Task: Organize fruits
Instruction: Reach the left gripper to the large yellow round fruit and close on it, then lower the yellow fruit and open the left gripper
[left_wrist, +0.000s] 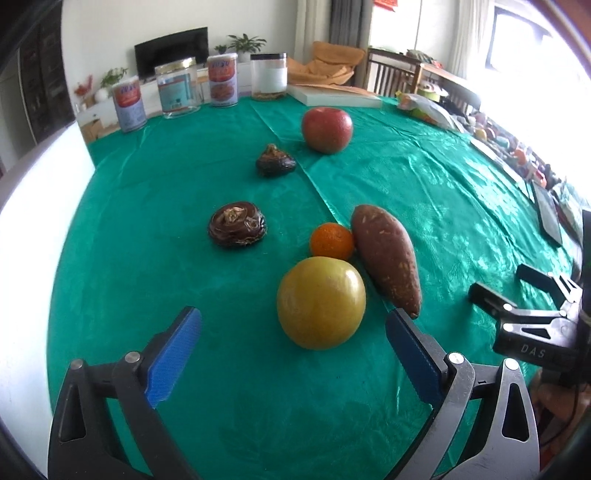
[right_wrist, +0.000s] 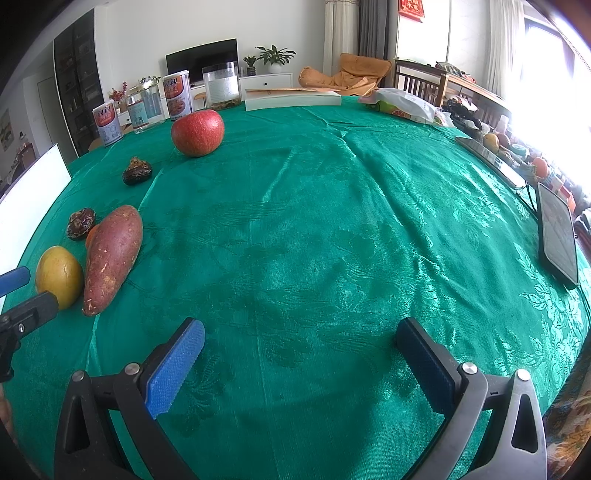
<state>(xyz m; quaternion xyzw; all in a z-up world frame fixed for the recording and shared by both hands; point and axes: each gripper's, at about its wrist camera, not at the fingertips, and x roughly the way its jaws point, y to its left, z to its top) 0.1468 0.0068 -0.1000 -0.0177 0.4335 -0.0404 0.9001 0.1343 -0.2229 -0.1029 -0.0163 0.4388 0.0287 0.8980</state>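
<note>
Left gripper (left_wrist: 293, 332): jaws spread wide, holding nothing, low over the green tablecloth (left_wrist: 184, 184) with the yellow apple just ahead between the blue pads.
Right gripper (right_wrist: 301, 345): jaws also wide apart and holding nothing, over bare cloth, right of the fruit group.
Yellow apple (left_wrist: 320, 302): nearest fruit, on the cloth, apart from both left pads.
Sweet potato (left_wrist: 386, 254): lies just right of the yellow apple, pointed end toward the near side, its flank touching the orange.
Orange (left_wrist: 331, 240): small, just behind the yellow apple.
Near dark fruit (left_wrist: 237, 229): wrinkled, brown, left of the orange and apart from it.
Far dark fruit (left_wrist: 275, 162): smaller, further back, near the red apple.
Red apple (left_wrist: 327, 129): farthest fruit, alone.
Jars and cans (left_wrist: 221, 79): row along the far edge.
Book (left_wrist: 332, 96): flat at the far edge, right of the jars.
Phone (right_wrist: 557, 232): far right on the cloth.
</note>
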